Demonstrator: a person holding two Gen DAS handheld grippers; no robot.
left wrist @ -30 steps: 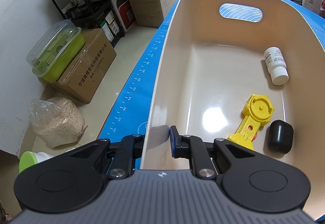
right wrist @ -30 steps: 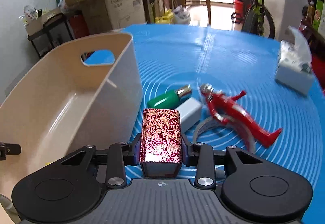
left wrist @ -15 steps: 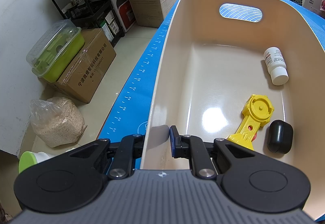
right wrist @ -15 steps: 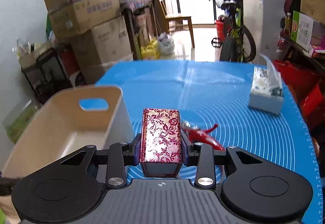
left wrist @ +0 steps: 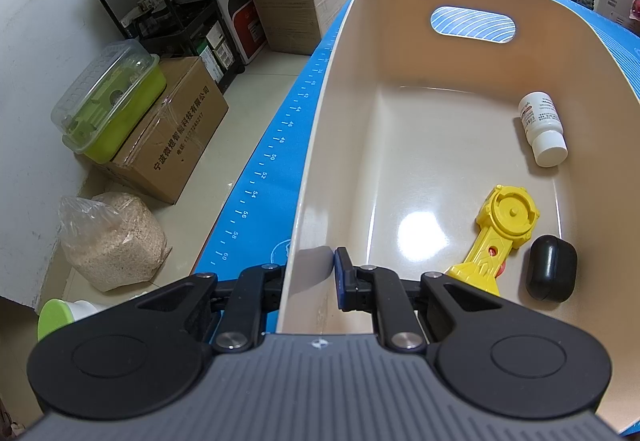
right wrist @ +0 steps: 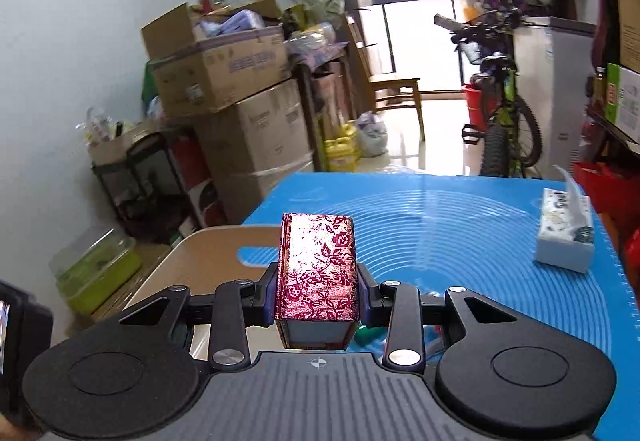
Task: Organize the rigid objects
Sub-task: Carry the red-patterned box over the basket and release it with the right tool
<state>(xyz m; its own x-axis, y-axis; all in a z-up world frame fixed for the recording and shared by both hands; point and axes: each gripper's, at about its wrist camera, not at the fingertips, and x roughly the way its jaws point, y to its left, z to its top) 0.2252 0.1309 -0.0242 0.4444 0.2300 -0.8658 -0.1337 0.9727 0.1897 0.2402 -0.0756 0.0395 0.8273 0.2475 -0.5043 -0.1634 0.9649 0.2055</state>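
**Floral box held above the tabletop, bin gripped at its rim**

The right gripper (right wrist: 318,293) pinched one small rectangular box (right wrist: 318,269), glossy and covered in a red-and-silver floral foil pattern, its two fingers pressed against the box's left and right sides. The box was raised clear of the blue mat (right wrist: 460,241), which was printed with pale concentric rings and covered the tabletop. One tissue box (right wrist: 564,237) stood on the mat well to the right.

The left gripper (left wrist: 310,273) was clamped on the near wall of one smooth beige plastic bin (left wrist: 320,145), one finger outside and one inside. The bin had rounded corners and an oval handle slot in its far wall. Three things lay on its glossy floor: one white cylindrical pill bottle (left wrist: 542,127) on its side near the right wall, one yellow plastic toy (left wrist: 500,229) with a round ribbed head and a tapering handle, and one matte black rounded case (left wrist: 552,267) just beside that toy.
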